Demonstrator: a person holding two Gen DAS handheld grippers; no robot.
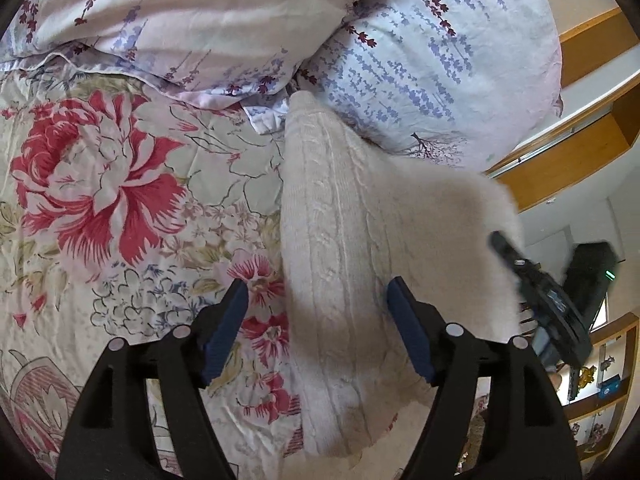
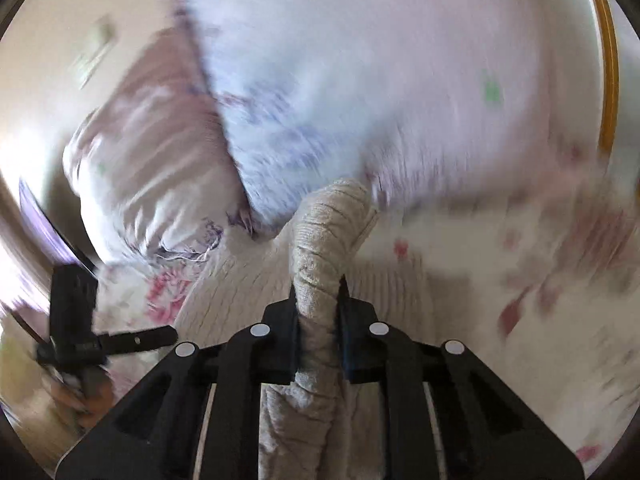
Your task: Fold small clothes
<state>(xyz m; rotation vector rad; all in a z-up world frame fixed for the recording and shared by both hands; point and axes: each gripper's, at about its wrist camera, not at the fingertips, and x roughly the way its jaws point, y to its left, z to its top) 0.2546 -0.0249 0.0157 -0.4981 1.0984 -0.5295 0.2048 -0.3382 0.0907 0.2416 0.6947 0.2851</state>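
A cream cable-knit sweater point(image 1: 340, 216) lies on the floral bedspread point(image 1: 100, 184), stretching from the pillows toward me. My left gripper point(image 1: 316, 284) hovers over its near part, open, with the sweater's left edge between the blue pads point(image 1: 224, 332), which do not press it. At the right of the left wrist view, my right gripper point(image 1: 505, 246) lifts the sweater's right side off the bed. In the blurred right wrist view, that right gripper point(image 2: 319, 286) is shut on a bunched roll of the knit point(image 2: 324, 240). The left gripper point(image 2: 152, 338) shows at the lower left there.
Two lavender-print pillows point(image 1: 420, 60) lie at the head of the bed, touching the sweater's far end. A wooden headboard and shelf point(image 1: 580, 128) stand to the right. Shelves with small items point(image 1: 600, 392) are at the lower right.
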